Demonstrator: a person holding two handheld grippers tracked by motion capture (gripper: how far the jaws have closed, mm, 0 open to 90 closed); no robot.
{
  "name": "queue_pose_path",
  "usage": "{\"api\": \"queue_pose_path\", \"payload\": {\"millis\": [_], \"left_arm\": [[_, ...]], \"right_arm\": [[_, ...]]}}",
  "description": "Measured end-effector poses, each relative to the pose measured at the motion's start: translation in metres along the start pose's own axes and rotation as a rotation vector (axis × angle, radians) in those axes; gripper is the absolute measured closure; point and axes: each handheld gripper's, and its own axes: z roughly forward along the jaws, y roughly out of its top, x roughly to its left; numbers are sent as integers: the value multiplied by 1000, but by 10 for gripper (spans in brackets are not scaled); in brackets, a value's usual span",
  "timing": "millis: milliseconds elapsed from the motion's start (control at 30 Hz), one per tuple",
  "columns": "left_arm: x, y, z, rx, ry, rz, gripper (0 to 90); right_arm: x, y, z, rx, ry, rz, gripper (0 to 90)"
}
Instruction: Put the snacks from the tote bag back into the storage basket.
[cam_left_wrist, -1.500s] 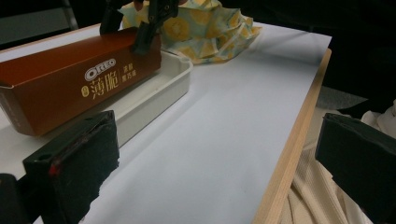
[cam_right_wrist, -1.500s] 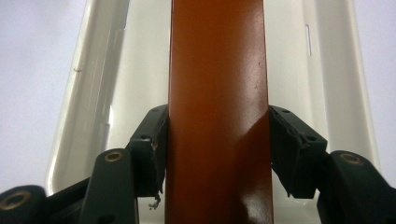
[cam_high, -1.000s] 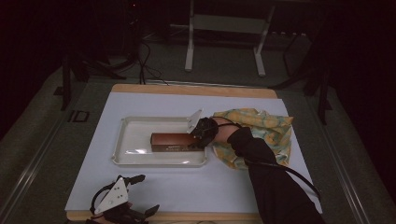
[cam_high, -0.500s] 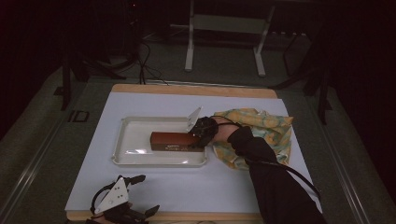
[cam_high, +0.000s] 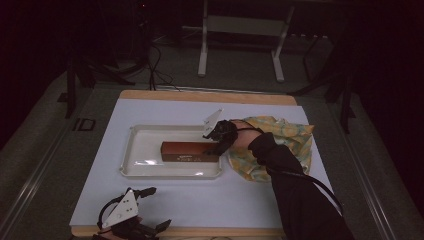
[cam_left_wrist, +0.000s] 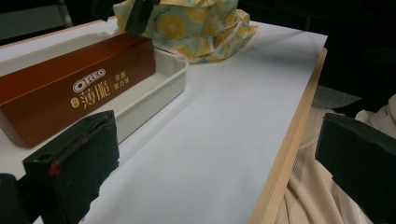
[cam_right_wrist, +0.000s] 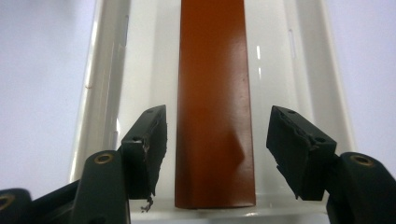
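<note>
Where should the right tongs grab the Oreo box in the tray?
Probably across its two long side faces at the near end, coming from above. The Oreo box lies flat along the tray with gaps on both sides, and the open right tongs already straddle that end, lined up with its length.

This looks like a lab or recording studio set up for handling trials, not a home. A wooden table (cam_high: 207, 96) stands alone on grey carpet (cam_high: 45, 160), covered by a plain white sheet (cam_high: 200, 200). The surroundings are dark, with only the table lit. Beyond the table's far edge, well past the fingers (cam_right_wrist: 149, 135) of the right gripper (cam_high: 218, 142), stand metal stand legs (cam_high: 202, 47) and loose cables (cam_high: 160, 65) on the floor, the marks of rigged equipment
</note>
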Motion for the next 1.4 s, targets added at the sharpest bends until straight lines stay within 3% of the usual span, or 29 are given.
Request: {"api": "queue_pose_path", "payload": {"millis": [267, 533, 667, 967, 1033, 1100, 1400], "left_arm": [[0, 0, 1, 6, 1, 1, 0], [0, 0, 1, 6, 0, -3, 0], [1, 0, 1, 8, -1, -3, 0], [1, 0, 1, 8, -2, -4, 0], [1, 0, 1, 8, -1, -4, 0], [1, 0, 1, 9, -2, -5, 0], [1, 0, 1, 8, 3, -12, 0]], "right_arm": [[1, 1, -21, -32, -40, 13, 315], [-3, -4, -48, -50, -91, 91, 141], [-3, -6, -54, -50, -103, 105, 114], [1, -12, -69, -64, -153, 132, 111], [1, -14, -71, -78, -160, 153, 111], [0, -20, -77, -98, -197, 193, 111], [1, -40, -92, -131, -274, 275, 112]]}}
